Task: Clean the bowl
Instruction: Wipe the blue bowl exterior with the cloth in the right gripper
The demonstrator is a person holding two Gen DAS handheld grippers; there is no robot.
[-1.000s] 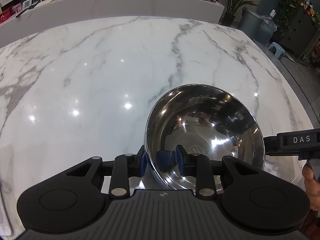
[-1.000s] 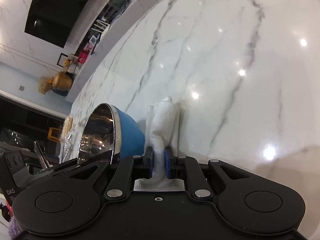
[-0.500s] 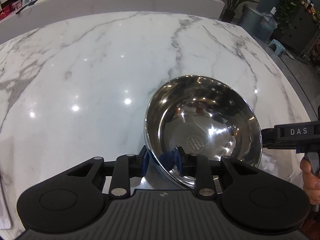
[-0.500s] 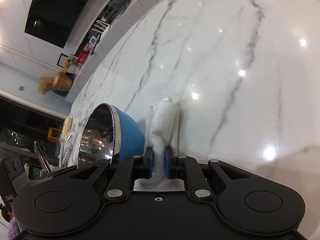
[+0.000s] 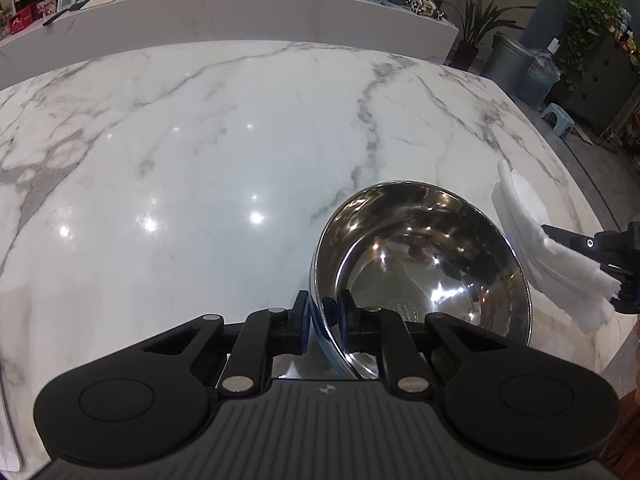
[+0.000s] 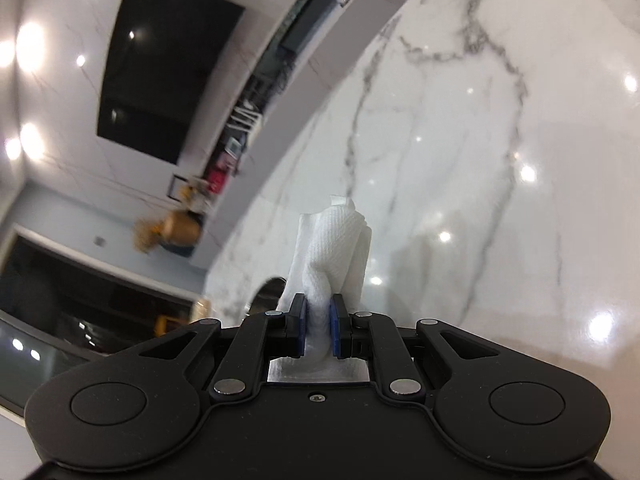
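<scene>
A steel bowl [image 5: 424, 272] with a blue outside is tilted above the marble table [image 5: 200, 160]. My left gripper [image 5: 324, 320] is shut on the bowl's near rim, one finger inside and one outside. My right gripper [image 6: 318, 330] is shut on a folded white paper towel [image 6: 340, 248]. In the left wrist view the towel [image 5: 548, 248] hangs just right of the bowl, apart from it. In the right wrist view only a dark sliver of the bowl [image 6: 270, 292] shows behind the towel.
A white counter [image 5: 240, 4] with boxes and a router runs behind the table. Potted plants [image 5: 592, 20], a bin [image 5: 508, 60] and a small blue stool [image 5: 558, 116] stand on the floor at the far right. A dark screen [image 6: 160, 68] hangs on the wall.
My right gripper has lifted the towel off the table and swung up beside the bowl. The bowl in my left gripper has shifted slightly.
</scene>
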